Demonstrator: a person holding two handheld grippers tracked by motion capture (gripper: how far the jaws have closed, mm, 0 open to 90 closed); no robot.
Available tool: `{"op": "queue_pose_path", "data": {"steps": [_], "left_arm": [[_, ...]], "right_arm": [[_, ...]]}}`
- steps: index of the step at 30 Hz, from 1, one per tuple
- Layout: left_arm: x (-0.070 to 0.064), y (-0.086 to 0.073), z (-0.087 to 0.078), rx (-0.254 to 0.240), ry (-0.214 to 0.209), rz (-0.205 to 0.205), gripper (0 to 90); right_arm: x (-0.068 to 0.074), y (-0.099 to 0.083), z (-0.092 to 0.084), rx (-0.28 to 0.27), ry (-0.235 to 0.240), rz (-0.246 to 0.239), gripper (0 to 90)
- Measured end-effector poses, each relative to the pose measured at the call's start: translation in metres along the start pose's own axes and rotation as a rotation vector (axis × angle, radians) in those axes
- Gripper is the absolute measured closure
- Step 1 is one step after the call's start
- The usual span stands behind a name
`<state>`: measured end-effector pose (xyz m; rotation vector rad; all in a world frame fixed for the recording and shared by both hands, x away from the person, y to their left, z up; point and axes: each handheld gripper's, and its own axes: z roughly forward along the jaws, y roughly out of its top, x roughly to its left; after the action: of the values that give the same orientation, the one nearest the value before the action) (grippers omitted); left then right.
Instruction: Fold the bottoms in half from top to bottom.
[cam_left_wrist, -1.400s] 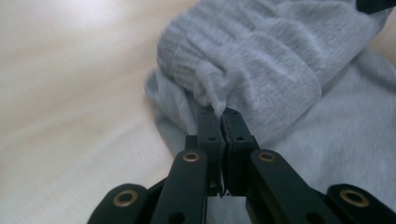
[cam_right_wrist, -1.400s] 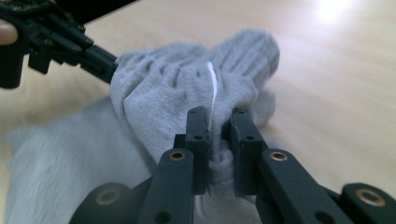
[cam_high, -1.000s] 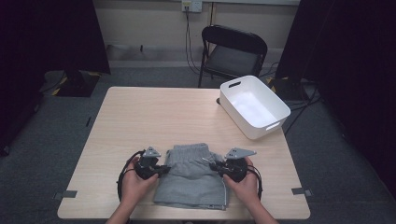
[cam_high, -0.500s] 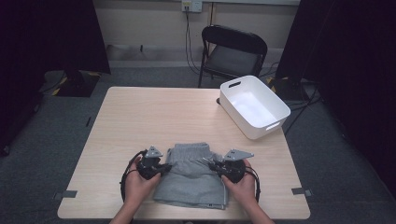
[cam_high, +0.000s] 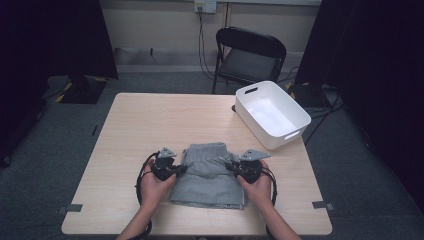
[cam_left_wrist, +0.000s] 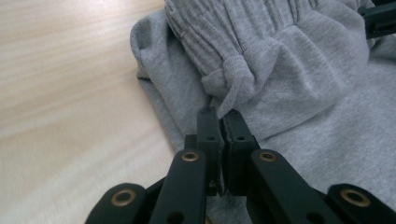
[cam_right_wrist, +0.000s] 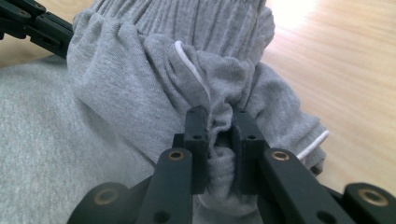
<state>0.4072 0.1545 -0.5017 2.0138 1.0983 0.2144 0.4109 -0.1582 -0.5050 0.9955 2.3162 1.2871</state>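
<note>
We saw grey shorts (cam_high: 210, 175) lying on the near middle of the wooden table (cam_high: 150, 120), their waistband end toward the far side; the left gripper (cam_high: 181, 170) sat at the shorts' left edge, its jaws squeezed almost together on a thin fold of grey cloth (cam_left_wrist: 224, 88); the right gripper (cam_high: 231, 168) sat at the right edge, its jaws a little apart with a thicker bunch of cloth (cam_right_wrist: 219, 121) and a white cord pinched between them; a white bin (cam_high: 272, 115) stood at the far right of the table, well apart from the shorts; a black chair (cam_high: 250, 55) stood beyond the table.
</note>
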Motion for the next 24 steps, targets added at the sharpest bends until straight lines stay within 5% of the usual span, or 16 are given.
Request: {"op": "queue_pose_path", "data": {"steps": [4, 11, 18, 19, 24], "left_arm": [[0.000, 0.001, 0.001, 0.003, 0.001, 0.010, 87.2], [0.001, 0.000, -0.001, -0.008, -0.014, -0.057, 81.1], [-0.001, 0.014, -0.008, -0.047, -0.019, -0.115, 51.8], [-0.001, 0.020, -0.007, -0.074, -0.007, -0.095, 45.0], [-0.001, 0.030, -0.001, -0.096, -0.005, -0.096, 39.5]], "right_arm": [[-0.005, 0.002, 0.003, -0.002, 0.005, 0.009, 79.5], [-0.005, 0.001, 0.002, 0.000, 0.006, 0.017, 79.5], [-0.004, 0.001, 0.002, -0.001, 0.001, 0.026, 79.5], [-0.004, 0.001, 0.002, 0.000, 0.001, 0.025, 79.5], [-0.004, 0.001, 0.002, -0.001, 0.001, 0.025, 79.4]]}}
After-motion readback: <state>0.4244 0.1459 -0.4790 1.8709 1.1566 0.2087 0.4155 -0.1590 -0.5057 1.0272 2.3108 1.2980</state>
